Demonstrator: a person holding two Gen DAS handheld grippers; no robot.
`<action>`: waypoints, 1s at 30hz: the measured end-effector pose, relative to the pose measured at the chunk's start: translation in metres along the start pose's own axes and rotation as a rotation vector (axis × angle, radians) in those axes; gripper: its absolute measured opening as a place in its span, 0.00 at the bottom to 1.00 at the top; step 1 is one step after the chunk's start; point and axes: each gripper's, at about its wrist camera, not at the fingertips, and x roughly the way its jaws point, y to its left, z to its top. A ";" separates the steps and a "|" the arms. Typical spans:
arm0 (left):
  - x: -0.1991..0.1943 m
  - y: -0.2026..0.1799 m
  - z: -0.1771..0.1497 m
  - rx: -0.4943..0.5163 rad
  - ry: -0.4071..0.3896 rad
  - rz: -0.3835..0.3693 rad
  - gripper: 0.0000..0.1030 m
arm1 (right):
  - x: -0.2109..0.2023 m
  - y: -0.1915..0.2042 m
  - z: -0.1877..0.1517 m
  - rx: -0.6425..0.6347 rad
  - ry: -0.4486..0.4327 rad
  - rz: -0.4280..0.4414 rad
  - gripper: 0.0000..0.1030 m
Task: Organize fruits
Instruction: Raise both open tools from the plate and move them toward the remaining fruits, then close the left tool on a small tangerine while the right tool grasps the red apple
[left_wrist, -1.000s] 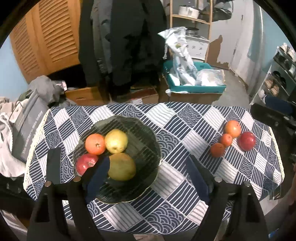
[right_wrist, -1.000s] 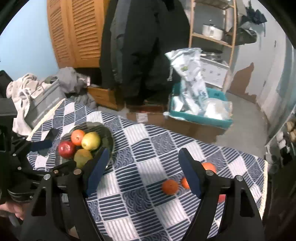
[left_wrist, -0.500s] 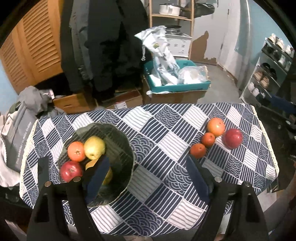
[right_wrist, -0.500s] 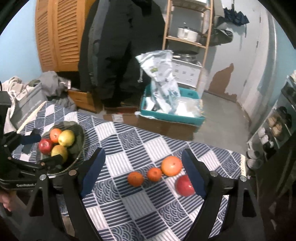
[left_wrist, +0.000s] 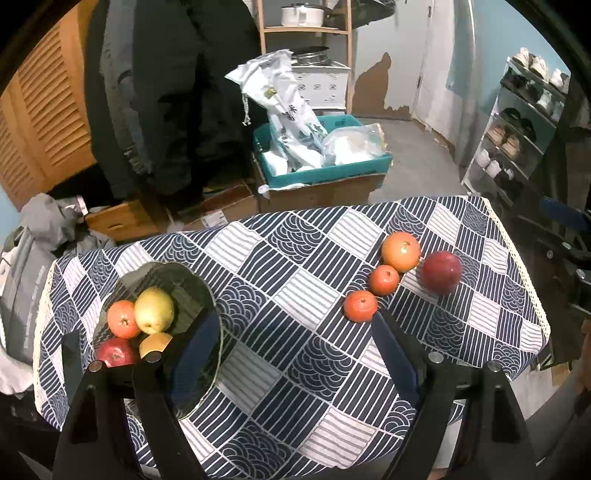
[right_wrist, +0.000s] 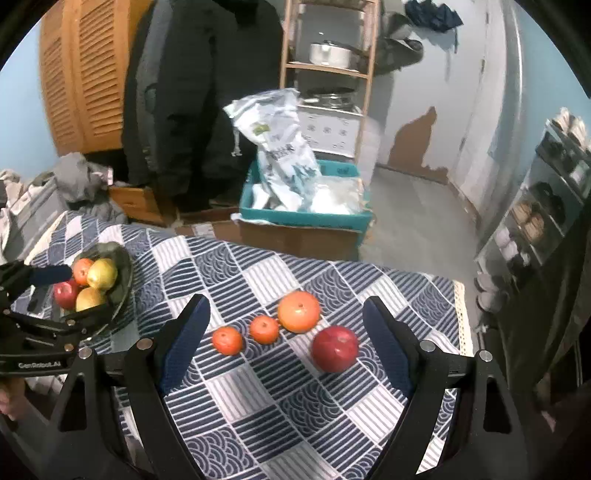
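A dark glass bowl (left_wrist: 192, 284) (right_wrist: 123, 266) sits at the table's left and holds several fruits: an orange (left_wrist: 123, 324), a yellow pear (left_wrist: 154, 311), a red apple (left_wrist: 116, 352) and another pear (left_wrist: 155, 343). On the right of the cloth lie a large orange (right_wrist: 298, 311) (left_wrist: 401, 251), two small oranges (right_wrist: 263, 329) (right_wrist: 227, 340) and a red apple (right_wrist: 335, 349) (left_wrist: 441, 272). My left gripper (left_wrist: 295, 350) is open and empty near the bowl's right rim. My right gripper (right_wrist: 286, 332) is open and empty, with the loose fruits between its fingers.
The table wears a blue and white patterned cloth (left_wrist: 295, 280). Behind it stand cardboard boxes, a teal bin (left_wrist: 325, 166) with plastic bags, a wooden shelf (right_wrist: 328, 70) and hanging dark coats. A shoe rack (left_wrist: 524, 129) is at the right. Clothes are piled at the left.
Both grippers have swung right and stayed open. The bowl has slid left in both views and the loose fruits have come to the middle of the right wrist view.
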 end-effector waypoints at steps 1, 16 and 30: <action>0.002 -0.003 0.001 0.003 0.002 -0.004 0.83 | 0.002 -0.005 -0.001 0.008 0.006 -0.006 0.82; 0.051 -0.027 0.008 0.005 0.059 -0.010 0.83 | 0.048 -0.038 -0.020 0.032 0.132 -0.052 0.82; 0.112 -0.045 0.008 0.013 0.144 -0.022 0.83 | 0.131 -0.065 -0.053 0.112 0.315 -0.024 0.82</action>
